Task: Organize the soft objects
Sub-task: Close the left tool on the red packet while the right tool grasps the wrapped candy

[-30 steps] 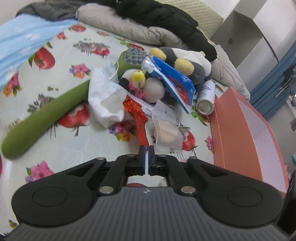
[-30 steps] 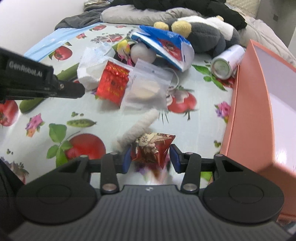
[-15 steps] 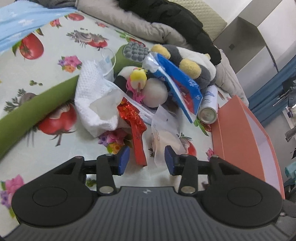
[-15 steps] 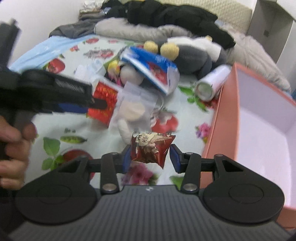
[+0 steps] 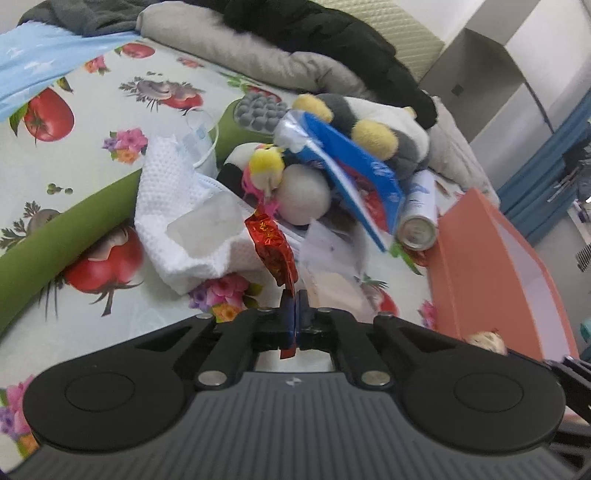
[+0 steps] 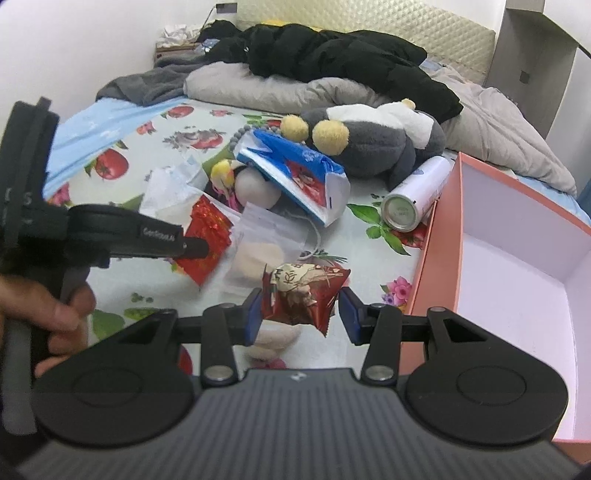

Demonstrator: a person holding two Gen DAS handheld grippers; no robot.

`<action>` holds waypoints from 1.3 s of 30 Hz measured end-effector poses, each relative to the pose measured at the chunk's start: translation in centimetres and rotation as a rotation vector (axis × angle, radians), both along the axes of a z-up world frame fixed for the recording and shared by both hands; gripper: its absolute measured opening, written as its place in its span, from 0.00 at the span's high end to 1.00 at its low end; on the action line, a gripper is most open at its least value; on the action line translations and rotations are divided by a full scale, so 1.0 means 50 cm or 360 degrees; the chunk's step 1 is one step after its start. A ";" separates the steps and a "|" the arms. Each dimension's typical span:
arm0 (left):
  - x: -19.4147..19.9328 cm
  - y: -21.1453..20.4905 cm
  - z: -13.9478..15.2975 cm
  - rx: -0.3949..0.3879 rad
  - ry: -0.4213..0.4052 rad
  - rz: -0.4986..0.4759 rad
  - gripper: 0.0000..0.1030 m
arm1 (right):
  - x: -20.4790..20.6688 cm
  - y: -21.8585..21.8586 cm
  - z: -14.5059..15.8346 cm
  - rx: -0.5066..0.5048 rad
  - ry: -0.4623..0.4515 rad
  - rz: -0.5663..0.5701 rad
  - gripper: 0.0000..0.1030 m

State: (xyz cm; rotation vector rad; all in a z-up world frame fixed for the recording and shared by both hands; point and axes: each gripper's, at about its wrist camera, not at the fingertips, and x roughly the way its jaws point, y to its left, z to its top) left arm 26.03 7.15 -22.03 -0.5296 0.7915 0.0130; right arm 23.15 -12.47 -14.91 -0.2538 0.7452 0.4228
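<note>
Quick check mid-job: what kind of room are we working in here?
Most likely a bedroom: the clutter lies on a fruit-print bedsheet, with a grey pillow and a padded beige quilted headboard behind.

Left wrist view: I look from just behind the left hand-held gripper (image 5: 294, 302), angled down and forward, close over the bed (image 5: 92, 92) with its fruit-print cover. Focus is soft, so far detail is doubtful. Right wrist view: from behind the right hand-held gripper (image 6: 300, 308), a bit higher and further right, taking in the headboard. Both views share the pile with the penguin plush (image 5: 384, 129) (image 6: 373, 136), the spray can (image 5: 417, 218) (image 6: 413, 195) and the orange box (image 5: 487, 266) (image 6: 436, 258). The right view also catches the left hand-held gripper (image 6: 199, 248) from the side.
</note>
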 end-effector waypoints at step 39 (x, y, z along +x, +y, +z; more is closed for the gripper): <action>-0.218 0.046 0.009 0.0184 0.0220 -0.0009 0.34 | -0.088 0.039 -0.119 0.0063 0.0300 0.0035 0.36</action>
